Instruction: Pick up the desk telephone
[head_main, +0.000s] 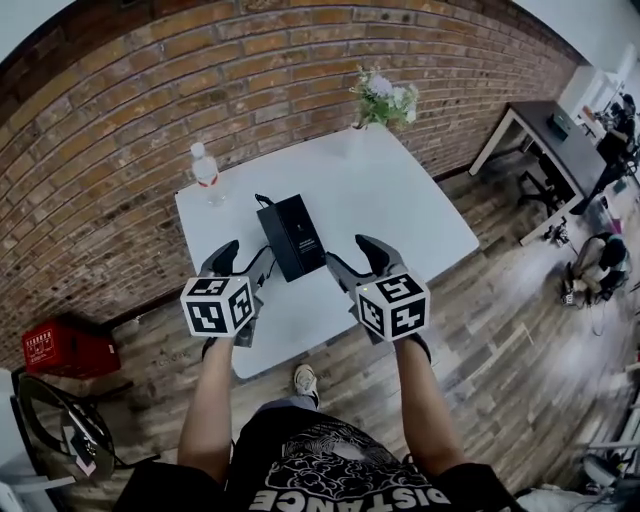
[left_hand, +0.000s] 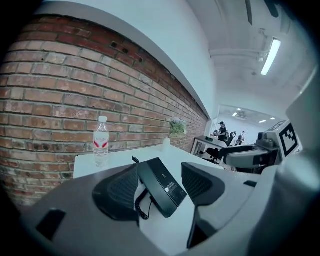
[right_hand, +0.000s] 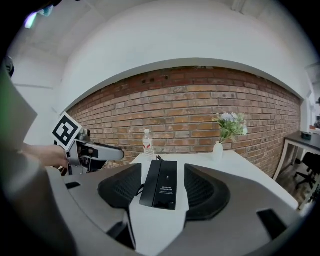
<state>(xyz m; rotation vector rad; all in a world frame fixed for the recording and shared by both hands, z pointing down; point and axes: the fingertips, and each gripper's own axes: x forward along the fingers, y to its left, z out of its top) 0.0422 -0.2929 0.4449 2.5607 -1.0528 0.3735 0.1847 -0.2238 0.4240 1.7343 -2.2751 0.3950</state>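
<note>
The black desk telephone (head_main: 292, 235) lies on the white table (head_main: 400, 215), its coiled cord (left_hand: 138, 206) trailing off its left side. My left gripper (head_main: 243, 263) hovers just left of the phone's near end with its jaws wide apart and nothing between them. On the other side of the phone's near end, my right gripper (head_main: 353, 259) is open and empty too. In the left gripper view the telephone (left_hand: 160, 187) shows ahead on the table, past the left gripper (left_hand: 160, 170). In the right gripper view the telephone (right_hand: 161, 190) lies straight ahead of the right gripper (right_hand: 162, 169).
A water bottle (head_main: 205, 172) stands at the table's far left corner. A vase of flowers (head_main: 385, 98) stands at the far edge against the brick wall. A red basket (head_main: 68, 350) sits on the floor at left. A dark desk (head_main: 560, 140) stands to the right.
</note>
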